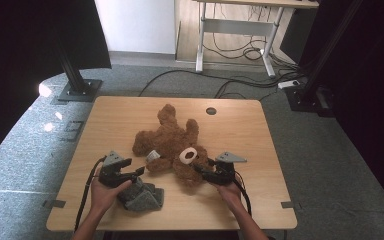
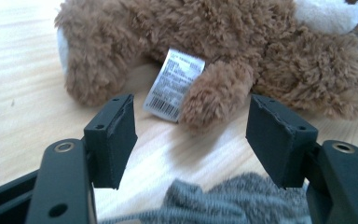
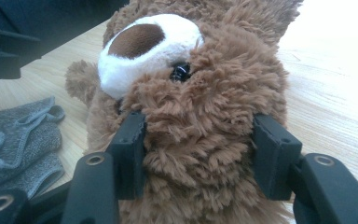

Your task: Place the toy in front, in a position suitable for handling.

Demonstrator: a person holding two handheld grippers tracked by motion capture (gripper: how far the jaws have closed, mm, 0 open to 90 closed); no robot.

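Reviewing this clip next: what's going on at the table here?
A person works a gripper in each hand over a brown teddy bear lying on the wooden table. The right gripper has the bear's head between its jaws. The left gripper is open near the bear's tag, above a grey knitted garment.

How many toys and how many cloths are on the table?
Teddy bear: 1
Grey cloth: 1
Total: 2

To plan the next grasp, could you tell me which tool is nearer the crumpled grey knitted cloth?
Left: the left tool hovers just above the cloth; the right tool is at the bear's head.
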